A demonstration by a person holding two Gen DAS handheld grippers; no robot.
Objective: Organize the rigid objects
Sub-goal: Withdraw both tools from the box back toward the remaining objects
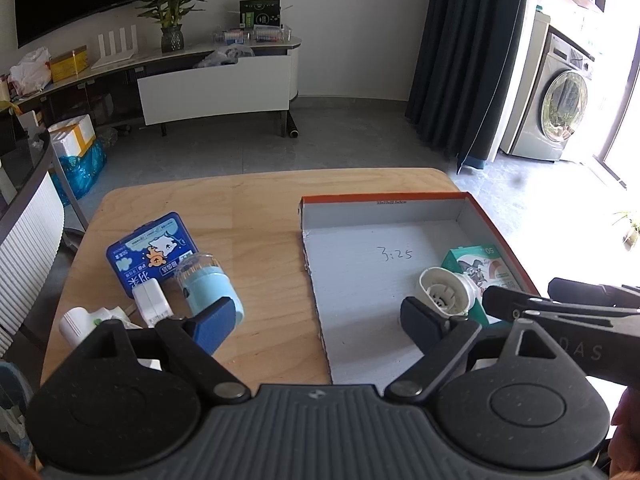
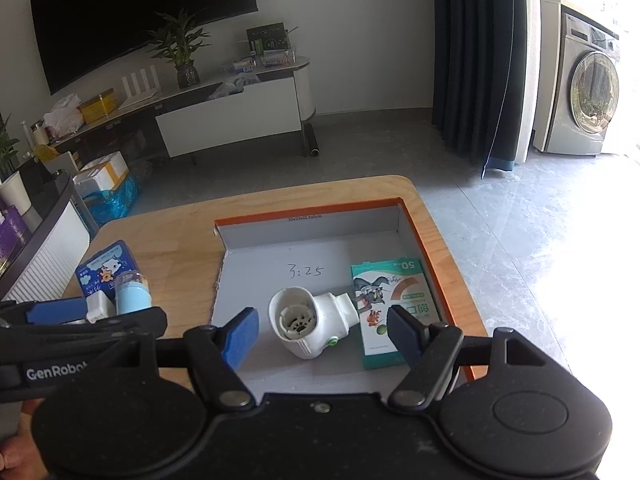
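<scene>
A shallow grey box with an orange rim (image 1: 384, 200) (image 2: 308, 210) lies on the wooden table. In it lie a white plug-in device (image 2: 308, 322) (image 1: 444, 292) and a green cartoon carton (image 2: 394, 312) (image 1: 486, 270). Left of the box lie a blue cartoon case (image 1: 150, 252) (image 2: 102, 266), a light blue cylinder with a clear cap (image 1: 210, 286) (image 2: 132, 292), a white adapter (image 1: 152, 304) (image 2: 98, 306) and a white bottle-like item (image 1: 80, 322). My left gripper (image 1: 320, 324) is open above the box's left wall. My right gripper (image 2: 324, 330) is open around the white device, not touching it.
The wooden table (image 1: 260, 204) ends in rounded far corners. A white ribbed chair back (image 1: 28, 248) stands at its left. A TV bench with a plant (image 1: 172, 12) is against the far wall, and a washing machine (image 1: 560, 104) stands at the right.
</scene>
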